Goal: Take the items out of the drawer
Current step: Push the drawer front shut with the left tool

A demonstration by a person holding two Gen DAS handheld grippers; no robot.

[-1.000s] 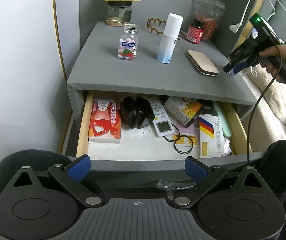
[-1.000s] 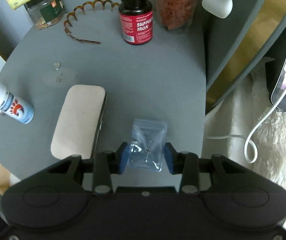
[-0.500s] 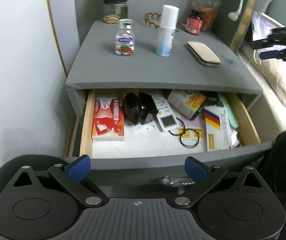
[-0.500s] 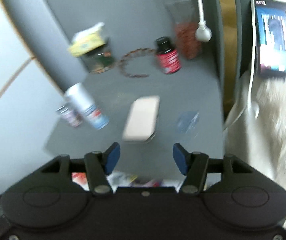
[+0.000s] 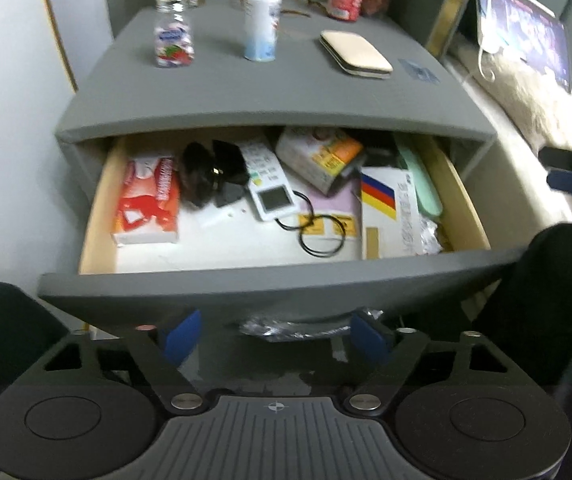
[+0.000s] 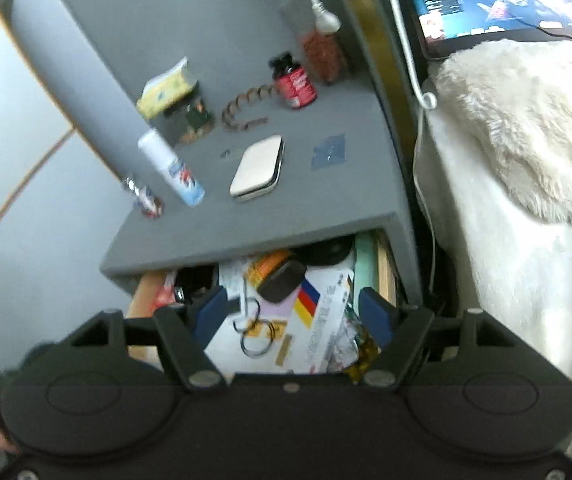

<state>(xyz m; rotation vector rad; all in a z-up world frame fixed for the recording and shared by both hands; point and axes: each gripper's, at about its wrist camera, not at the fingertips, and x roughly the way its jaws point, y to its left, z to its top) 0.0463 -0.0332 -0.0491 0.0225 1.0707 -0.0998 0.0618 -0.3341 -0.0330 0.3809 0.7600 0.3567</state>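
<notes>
On the nightstand top (image 5: 214, 80) you have a candy bottle (image 5: 174, 36), a white spray can (image 5: 262, 12) and a beige case (image 5: 356, 54) in a row. Behind them: a red-labelled pill bottle (image 6: 295, 81), a brown hair comb (image 6: 244, 110). To your right, a lit tablet (image 6: 482, 0) beside a white fur blanket (image 6: 526, 128).

No wording can be read: print on the red box (image 5: 148, 198) at the drawer's (image 5: 246, 280) left edge, the striped packet (image 5: 390, 208) near its right edge and the red-labelled bottle (image 6: 295, 82) at the nightstand's (image 5: 246, 92) back edge is blurred.
</notes>
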